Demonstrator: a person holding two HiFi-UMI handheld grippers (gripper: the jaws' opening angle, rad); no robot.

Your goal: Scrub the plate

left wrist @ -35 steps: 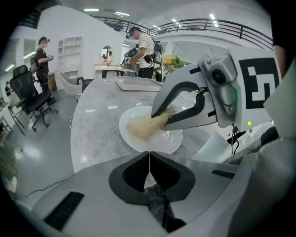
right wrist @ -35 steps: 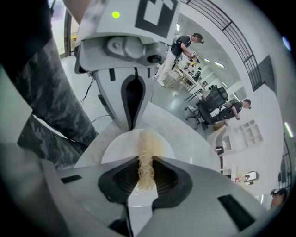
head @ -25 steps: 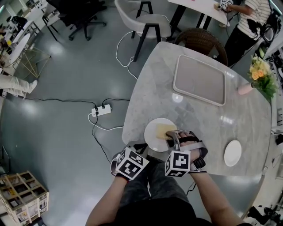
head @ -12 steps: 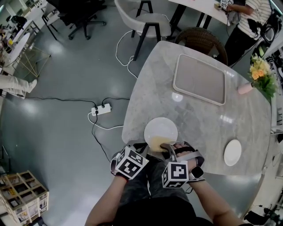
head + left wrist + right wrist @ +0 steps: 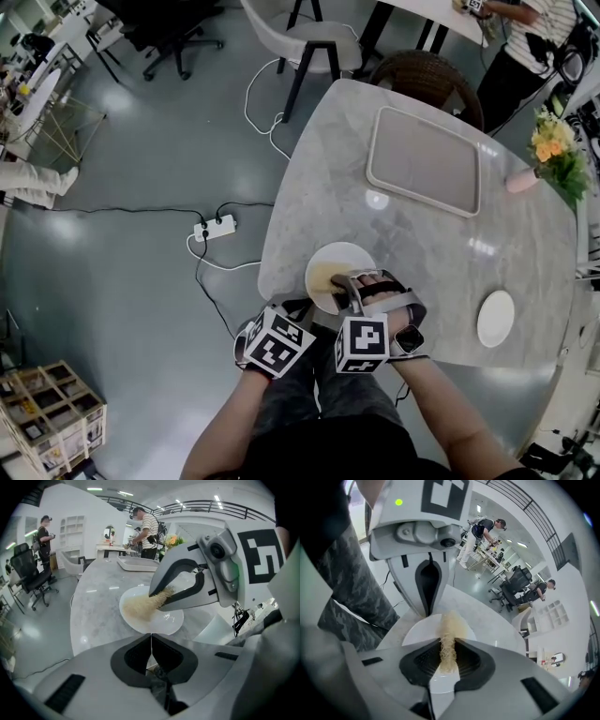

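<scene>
Sliding back from the near rim toward the middle of the plate (image 5: 350, 252), the right gripper (image 5: 342, 280) stays clamped on a tan pad (image 5: 323, 276). The plate lies at the near edge of the table (image 5: 412, 225). The left gripper (image 5: 151, 639), jaws together, sits at the rim; scrubbing seems mid-stroke.

Floor: glossy grey floor (image 5: 122, 187), reflecting lamps | Furniture: white marble table with rounded corners (image 5: 412, 234); black swivel office chair (image 5: 169, 37); white moulded chair (image 5: 319, 49); brown wicker chair (image 5: 424, 77) | Walls: white walls (image 5: 61, 501) | Light: ceiling strip lights (image 5: 93, 488)

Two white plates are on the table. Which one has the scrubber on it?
The left plate, under the right claw; the other plate lies bare.
</scene>
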